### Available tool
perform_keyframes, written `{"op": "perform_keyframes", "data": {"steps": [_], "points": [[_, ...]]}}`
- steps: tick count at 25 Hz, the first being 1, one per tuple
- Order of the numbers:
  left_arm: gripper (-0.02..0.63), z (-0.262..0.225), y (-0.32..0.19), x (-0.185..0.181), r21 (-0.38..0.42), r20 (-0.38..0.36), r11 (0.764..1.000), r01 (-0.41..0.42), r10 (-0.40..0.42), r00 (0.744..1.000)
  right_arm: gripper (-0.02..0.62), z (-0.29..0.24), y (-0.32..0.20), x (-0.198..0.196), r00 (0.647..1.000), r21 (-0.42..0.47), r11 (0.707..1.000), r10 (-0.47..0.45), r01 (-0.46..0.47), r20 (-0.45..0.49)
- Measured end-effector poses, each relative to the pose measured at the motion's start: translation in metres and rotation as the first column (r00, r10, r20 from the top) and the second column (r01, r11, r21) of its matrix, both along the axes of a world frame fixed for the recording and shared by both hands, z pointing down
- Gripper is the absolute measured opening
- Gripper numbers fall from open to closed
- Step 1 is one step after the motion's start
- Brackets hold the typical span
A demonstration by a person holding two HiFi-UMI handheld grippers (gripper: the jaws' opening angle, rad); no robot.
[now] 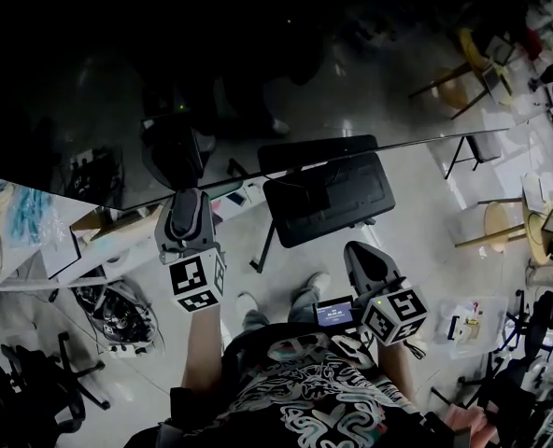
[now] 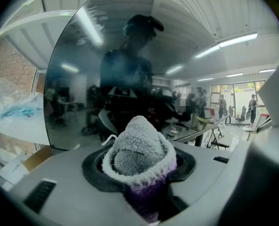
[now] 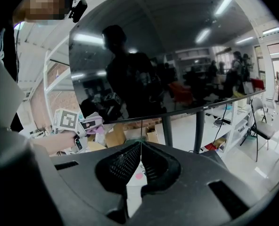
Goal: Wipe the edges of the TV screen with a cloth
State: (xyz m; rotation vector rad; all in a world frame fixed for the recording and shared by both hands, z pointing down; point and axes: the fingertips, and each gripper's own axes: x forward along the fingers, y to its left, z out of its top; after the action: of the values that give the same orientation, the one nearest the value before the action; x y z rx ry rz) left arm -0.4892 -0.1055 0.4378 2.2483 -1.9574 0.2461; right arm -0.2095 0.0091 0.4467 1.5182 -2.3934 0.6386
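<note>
The big dark TV screen fills the upper left of the head view, its lower edge running across the middle. My left gripper sits just under that edge, shut on a grey fluffy cloth with a white and purple hem. In the left gripper view the cloth bulges out of the jaws a little short of the screen. My right gripper is lower and to the right, shut with nothing in it, facing the screen from farther back.
The TV stands on black legs over a black base. A white shelf with a blue plastic bag is at the left. Folding chairs, wooden stools and a black office chair stand around.
</note>
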Motion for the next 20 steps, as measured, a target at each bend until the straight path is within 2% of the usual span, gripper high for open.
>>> {"op": "perform_keyframes", "data": {"steps": [20], "points": [[0.202,-0.002,-0.003,0.022,0.023,0.009,0.999,0.036,-0.036,0.999,0.029,0.006,-0.008,0.031,1.000,-0.022,1.000,0.006,-0.006,0.007]]}}
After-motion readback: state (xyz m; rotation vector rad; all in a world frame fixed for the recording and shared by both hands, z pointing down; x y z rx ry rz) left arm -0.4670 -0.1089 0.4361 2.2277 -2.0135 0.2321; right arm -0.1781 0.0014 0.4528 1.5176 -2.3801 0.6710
